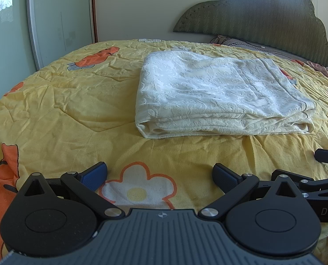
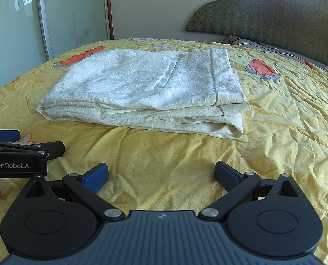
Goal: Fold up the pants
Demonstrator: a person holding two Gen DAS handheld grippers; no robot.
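With both the left gripper and right gripper released and empty, the folded pants on the bed could slump if nudged.

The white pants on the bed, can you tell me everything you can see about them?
The white pants are cream-white cloth with a raised flowery pattern, already folded into a flat, neat rectangle of several layers. You can see the stacked folds along the near edge and a seam band across the top. They lie on the yellow quilt with orange flowers. Nothing else touches them: both claws are open and sit back from them.
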